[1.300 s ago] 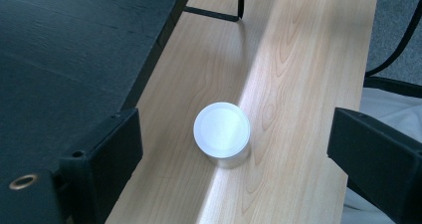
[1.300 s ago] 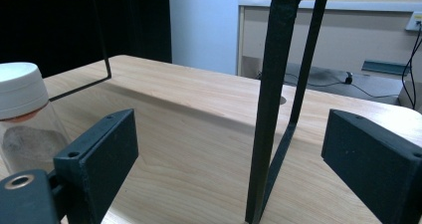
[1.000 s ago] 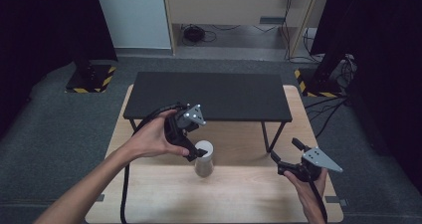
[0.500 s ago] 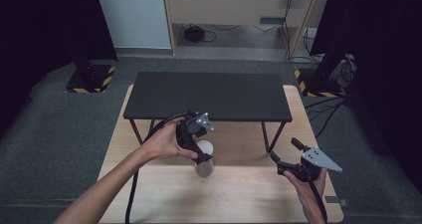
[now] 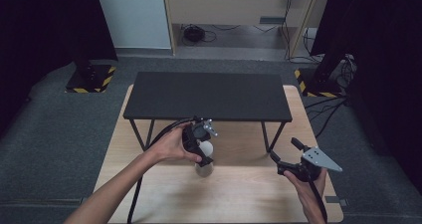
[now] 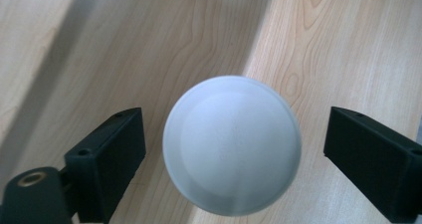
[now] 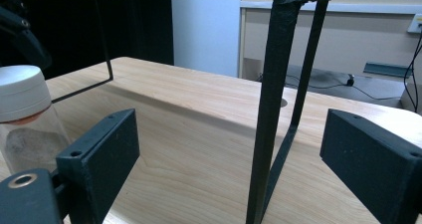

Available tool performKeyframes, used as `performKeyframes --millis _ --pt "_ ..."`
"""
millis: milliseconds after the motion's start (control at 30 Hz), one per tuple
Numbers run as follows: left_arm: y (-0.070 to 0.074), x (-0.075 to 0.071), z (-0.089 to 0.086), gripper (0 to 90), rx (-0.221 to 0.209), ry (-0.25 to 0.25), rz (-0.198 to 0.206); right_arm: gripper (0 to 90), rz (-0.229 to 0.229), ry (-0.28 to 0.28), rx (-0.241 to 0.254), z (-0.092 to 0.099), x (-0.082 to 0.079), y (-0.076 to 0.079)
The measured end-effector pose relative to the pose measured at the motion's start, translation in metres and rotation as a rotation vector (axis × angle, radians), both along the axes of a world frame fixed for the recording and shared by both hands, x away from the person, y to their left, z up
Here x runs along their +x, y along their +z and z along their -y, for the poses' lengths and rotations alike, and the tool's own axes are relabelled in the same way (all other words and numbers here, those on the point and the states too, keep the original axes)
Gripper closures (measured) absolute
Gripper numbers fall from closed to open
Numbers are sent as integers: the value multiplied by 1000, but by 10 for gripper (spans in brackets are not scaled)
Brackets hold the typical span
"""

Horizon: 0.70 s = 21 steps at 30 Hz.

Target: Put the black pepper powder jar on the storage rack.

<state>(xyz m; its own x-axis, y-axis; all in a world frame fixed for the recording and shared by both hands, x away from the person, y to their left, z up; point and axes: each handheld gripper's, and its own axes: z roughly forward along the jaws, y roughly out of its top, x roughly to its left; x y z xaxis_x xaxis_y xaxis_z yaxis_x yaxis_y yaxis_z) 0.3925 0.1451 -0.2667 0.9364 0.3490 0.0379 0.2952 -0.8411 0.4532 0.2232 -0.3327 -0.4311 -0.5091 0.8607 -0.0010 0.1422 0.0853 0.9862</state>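
A clear jar [image 5: 204, 168] with a white lid [image 6: 232, 144] stands upright on the wooden tabletop [image 5: 239, 189]. My left gripper [image 5: 201, 145] points straight down over it. In the left gripper view its fingers [image 6: 107, 157] flank the lid with a gap on each side, so my left gripper [image 6: 234, 118] is open; its jaws have just been closing around the lid. My right gripper [image 5: 283, 150] hovers open at the right, holding nothing. In the right gripper view the jar [image 7: 27, 124] stands at far left, beyond my right gripper [image 7: 229, 134].
A low black table [image 5: 209, 94] stands on the wooden top behind the jar. One of its thin black legs [image 7: 271, 109] rises just ahead of the right gripper. Grey carpet surrounds the wooden top, and cables lie at the back.
The left hand has come down and slightly right, bringing its gripper over the jar's lid. The right hand and the jar have stayed where they were.
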Motion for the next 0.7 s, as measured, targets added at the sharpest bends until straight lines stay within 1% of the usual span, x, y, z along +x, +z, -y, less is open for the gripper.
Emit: performKeyframes --millis 67,100,167,200,267,333,400,433,467,533,700 --pt "-4 1 2 95 12 -1 -2 87 0 -1 3 0 0 0" --pt "-6 1 3 96 21 -5 4 87 1 -1 2 0 0 0" --pt "-9 1 5 102 29 -3 8 87 0 -1 3 0 0 0" --pt "-11 3 4 109 28 -4 3 87 -1 -1 4 1 0 0" --pt "-13 3 6 133 41 -8 9 88 -2 -1 5 1 0 -1" --pt "-14 3 7 200 47 -12 11 89 -3 -1 5 1 0 -1" --pt "-15 2 6 236 46 -25 18 90 -3 -1 5 1 0 -1" --pt "-16 3 6 283 44 -32 14 90 -3 -1 4 1 0 -1" --pt "-16 3 6 301 45 -35 12 92 -4 -1 4 1 0 -1" --pt "-16 4 5 321 39 -36 5 92 -3 -2 5 1 0 -1" --pt "-16 6 5 325 36 -32 -3 93 -4 -1 5 0 0 -1"
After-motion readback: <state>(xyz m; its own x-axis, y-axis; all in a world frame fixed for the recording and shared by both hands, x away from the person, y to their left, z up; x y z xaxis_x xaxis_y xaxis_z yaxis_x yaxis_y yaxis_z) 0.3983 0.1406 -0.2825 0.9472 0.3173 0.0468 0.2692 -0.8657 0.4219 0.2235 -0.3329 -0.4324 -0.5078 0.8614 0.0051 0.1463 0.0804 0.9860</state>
